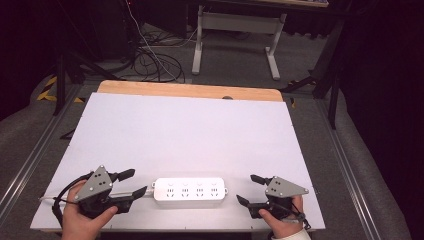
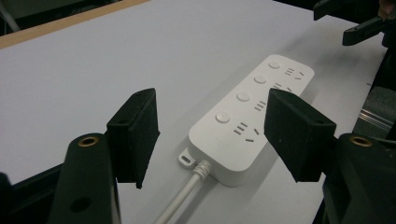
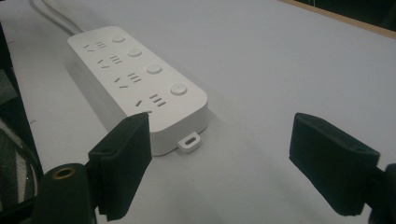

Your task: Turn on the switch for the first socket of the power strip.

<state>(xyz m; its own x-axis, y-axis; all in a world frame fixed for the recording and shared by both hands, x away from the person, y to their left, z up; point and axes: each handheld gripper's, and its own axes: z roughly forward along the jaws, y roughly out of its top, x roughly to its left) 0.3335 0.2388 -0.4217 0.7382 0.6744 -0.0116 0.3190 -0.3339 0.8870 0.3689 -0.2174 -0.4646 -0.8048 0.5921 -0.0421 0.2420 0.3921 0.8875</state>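
A white power strip [image 1: 189, 189] with several sockets and round buttons lies flat near the front edge of the white table top, between my two grippers. My left gripper [image 1: 137, 181] is just left of the strip and open. In the left gripper view the strip [image 2: 252, 112] and its white cable [image 2: 184, 196] lie ahead between the spread jaws of this gripper [image 2: 215, 135], with neither pad touching them. My right gripper [image 1: 246, 188] is open just right of the strip. The right gripper view has the strip [image 3: 135, 79] ahead of that gripper's [image 3: 229, 163] left jaw.
The white board [image 1: 190, 130] covers a table with a wooden strip [image 1: 190, 90] at its far edge. Beyond it, loose cables [image 1: 155, 60] lie on the floor by a white desk frame [image 1: 235, 45]. Metal rails run along both sides.
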